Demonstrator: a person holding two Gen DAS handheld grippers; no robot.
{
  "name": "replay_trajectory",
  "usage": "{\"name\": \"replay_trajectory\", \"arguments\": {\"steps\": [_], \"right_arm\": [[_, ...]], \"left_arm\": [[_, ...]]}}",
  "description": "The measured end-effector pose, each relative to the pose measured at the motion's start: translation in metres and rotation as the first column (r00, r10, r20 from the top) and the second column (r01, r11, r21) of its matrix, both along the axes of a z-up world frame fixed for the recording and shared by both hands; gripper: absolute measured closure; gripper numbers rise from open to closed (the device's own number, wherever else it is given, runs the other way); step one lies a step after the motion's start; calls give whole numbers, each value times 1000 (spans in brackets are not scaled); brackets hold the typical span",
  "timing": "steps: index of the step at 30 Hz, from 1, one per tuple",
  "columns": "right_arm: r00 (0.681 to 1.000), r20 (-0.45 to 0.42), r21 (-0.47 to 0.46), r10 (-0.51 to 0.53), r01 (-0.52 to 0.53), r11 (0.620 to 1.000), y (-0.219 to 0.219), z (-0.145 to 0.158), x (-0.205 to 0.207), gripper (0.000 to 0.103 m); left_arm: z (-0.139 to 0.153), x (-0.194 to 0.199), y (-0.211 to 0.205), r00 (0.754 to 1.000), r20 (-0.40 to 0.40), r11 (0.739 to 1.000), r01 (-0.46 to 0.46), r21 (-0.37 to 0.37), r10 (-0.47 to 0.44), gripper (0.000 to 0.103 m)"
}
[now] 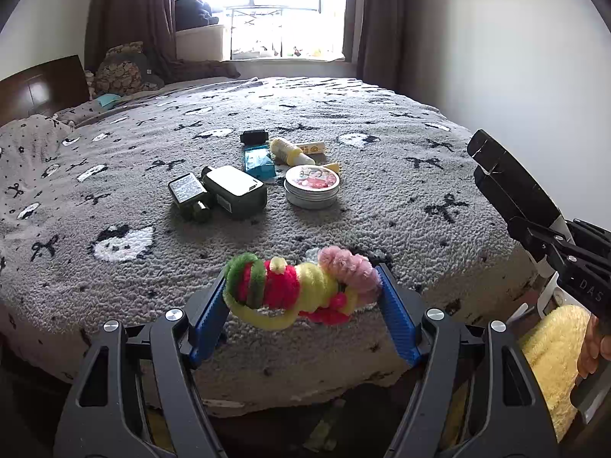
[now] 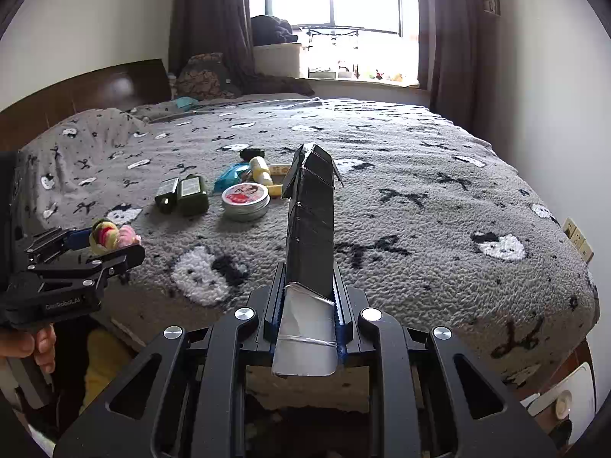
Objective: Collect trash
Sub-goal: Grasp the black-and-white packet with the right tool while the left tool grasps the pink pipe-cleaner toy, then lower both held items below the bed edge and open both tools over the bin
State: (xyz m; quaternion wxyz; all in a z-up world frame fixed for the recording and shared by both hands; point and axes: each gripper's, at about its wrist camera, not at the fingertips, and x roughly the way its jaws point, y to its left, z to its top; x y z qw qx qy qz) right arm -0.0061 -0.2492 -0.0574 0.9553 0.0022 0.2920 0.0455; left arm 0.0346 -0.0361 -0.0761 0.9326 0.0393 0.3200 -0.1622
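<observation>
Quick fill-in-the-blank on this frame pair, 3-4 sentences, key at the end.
1. The left tongs grip a bundle of fuzzy multicoloured ___.
2. The right tongs hold a flattened ___ carton with a silver inner end.
3. The round metal tin with a pink lid lies on the grey patterned ___.
4. The two dark green bottles lie to the tin's ___.

Missing: hair ties; black; blanket; left

Place was home bedroom. Wide bed [image 1: 382, 198] under grey fleece blanket [image 2: 439, 229] with cat-face and bow print filled room. Dark wooden headboard [image 1: 42, 87] stood at left, pillow [image 1: 122, 70] beside it. Brown curtains [image 1: 130, 11] framed bright window [image 1: 263, 4]. Toiletry bottles [image 1: 225, 194] and round tin [image 1: 312, 186] lay on bed.
</observation>
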Motion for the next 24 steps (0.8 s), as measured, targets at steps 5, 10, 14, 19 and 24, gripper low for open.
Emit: {"name": "replay_trajectory", "arguments": {"steps": [5,10,14,19,24], "right_arm": [[999,-36,25,30,-29,999,7,-13,-15,81],[990,-118,17,76,-74,997,20,-41,-28,81],[974,-194,23,119,-117,993,29,-66,-35,81],[947,-284,42,148,-142,989,40,-96,-37,81],[922,-356,4,152,-161,987,52,-119,-34,81]], "left_arm": [[-10,-22,5,1000,-23,1000,-1,10,1,34],[-33,-36,8,998,-66,999,1,34,1,34],[-59,-44,9,991,-134,999,10,46,-3,34],[-95,-50,10,972,-235,998,23,62,-8,34],[-125,-54,14,950,-312,996,25,84,2,34]]}}
